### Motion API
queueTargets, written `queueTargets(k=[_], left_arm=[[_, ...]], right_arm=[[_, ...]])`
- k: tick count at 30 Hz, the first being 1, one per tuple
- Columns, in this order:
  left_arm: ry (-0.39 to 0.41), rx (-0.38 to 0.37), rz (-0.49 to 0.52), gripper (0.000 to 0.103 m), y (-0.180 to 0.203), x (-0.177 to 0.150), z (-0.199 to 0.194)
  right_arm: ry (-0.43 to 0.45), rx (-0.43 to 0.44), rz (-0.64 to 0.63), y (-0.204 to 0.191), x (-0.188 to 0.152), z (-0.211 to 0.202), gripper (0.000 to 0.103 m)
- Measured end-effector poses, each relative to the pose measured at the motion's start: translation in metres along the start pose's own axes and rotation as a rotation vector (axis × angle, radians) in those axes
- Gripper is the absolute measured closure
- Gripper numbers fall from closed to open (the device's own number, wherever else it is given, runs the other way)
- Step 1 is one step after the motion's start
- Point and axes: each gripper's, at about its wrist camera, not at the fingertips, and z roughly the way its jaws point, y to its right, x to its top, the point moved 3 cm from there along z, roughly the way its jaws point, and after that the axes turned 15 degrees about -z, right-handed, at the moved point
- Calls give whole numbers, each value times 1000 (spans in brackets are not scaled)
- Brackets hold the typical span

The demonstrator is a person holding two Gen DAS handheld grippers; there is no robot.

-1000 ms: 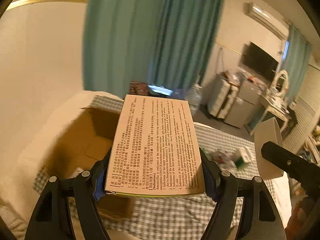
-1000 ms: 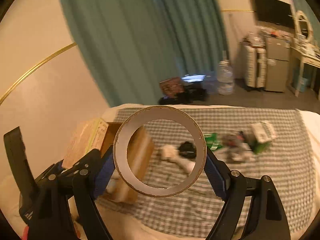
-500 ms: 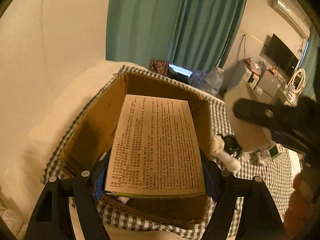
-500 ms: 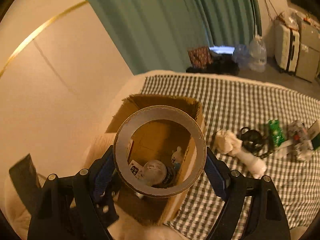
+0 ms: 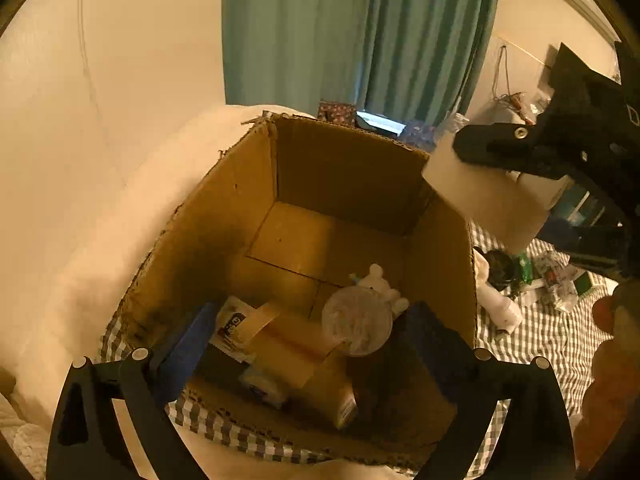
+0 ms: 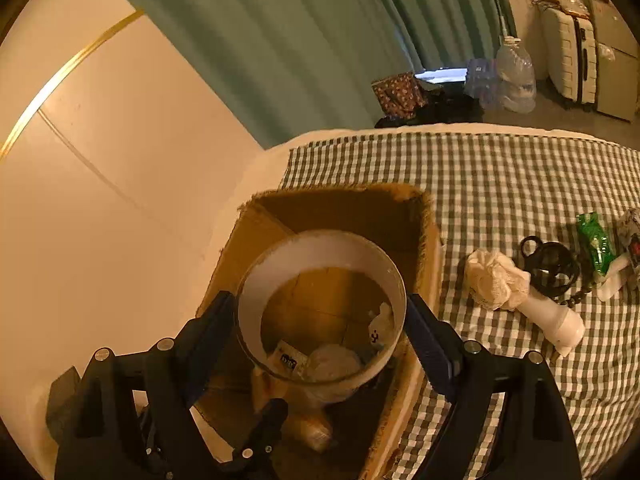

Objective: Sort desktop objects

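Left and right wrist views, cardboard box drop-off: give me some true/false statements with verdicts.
1. The open brown cardboard box sits on the green-and-white checked cloth. True.
2. The left gripper clamps the tan printed carton. False: its jaws have just been opening, nothing is between them, and the carton lies inside the box.
3. The right gripper holds a wide white cardboard ring over the box. True.
4. The carton is the only thing in the box. False: a clear round dome and a small white figure are also in it.
5. The crumpled white rag is in the box. False: it lies on the cloth beside it.
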Motion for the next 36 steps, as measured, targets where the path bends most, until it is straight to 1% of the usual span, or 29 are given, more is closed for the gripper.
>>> queueTargets(k=[3,5,8,9,10,12,13,14,15,17,20,22,24,26,27,30,33,34,36], left_arm=[[-1,1,-11,4,-1,-4,-9],[6,-16,-12,4,0,-6,-19],[39,-17,-15,4,9,-8,-34],[44,-16,-21,4,10,-8,-36],[46,-15,-29,4,11,-9,-40],[45,-7,-42,4,10,-12,-44],[47,3,-53,4,6,-14,-46],[47,12,-62,4,2,-16,-47],[42,23,-74,4,-4,-18,-47],[29,31,-84,4,-12,-21,-46],[17,48,-83,4,-12,-24,-42],[17,23,-69,4,-3,-28,-43],[15,-2,-39,4,12,-36,-44],[-4,-35,15,4,35,-51,-43],[-15,-53,40,4,46,-60,-42],[-63,-105,105,4,81,-94,-37],[-117,-127,163,4,113,-132,-23],[-141,-113,179,4,123,-147,-13],[-175,-54,183,4,130,-164,3]], right_arm=[[33,-7,15,8,-1,-23,18],[47,-6,11,12,-1,-40,18],[97,-9,14,13,3,-60,18],[110,5,-15,7,9,-62,18],[103,12,-43,1,14,-59,18],[63,18,-73,-10,21,-49,18],[56,35,-77,-15,22,-47,18],[70,60,-87,-21,23,-49,18],[90,65,-95,-22,22,-54,18],[124,54,-101,-20,19,-65,18],[128,25,-68,6,3,-80,18],[102,-24,-47,33,-13,-86,18],[78,-104,-25,66,-33,-93,18],[60,-172,-4,92,-49,-100,18],[48,-225,-1,109,-60,-105,18],[23,-346,15,146,-83,-115,18],[25,-354,81,180,-99,-125,18],[28,-350,102,188,-103,-127,18],[31,-342,139,204,-110,-130,18]])
